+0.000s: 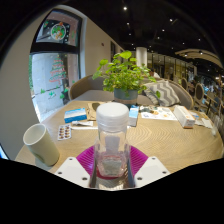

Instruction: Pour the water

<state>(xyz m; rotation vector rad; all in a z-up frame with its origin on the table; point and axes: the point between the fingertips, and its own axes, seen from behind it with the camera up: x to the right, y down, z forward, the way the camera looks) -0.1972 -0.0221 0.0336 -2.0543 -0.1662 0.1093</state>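
- Gripper view: gripper fingers are pinching the clear bottle, white cap on, upright over the wooden table.
- White cup is lying tilted left of the bottle; plant sits behind it.
- Pouring isn't looking started; cap looks closed.

A clear, glossy plastic bottle with a matt white cap sits between the claw's smooth magenta pads, on a pale wood-grain surface beside a matt white paper cup.
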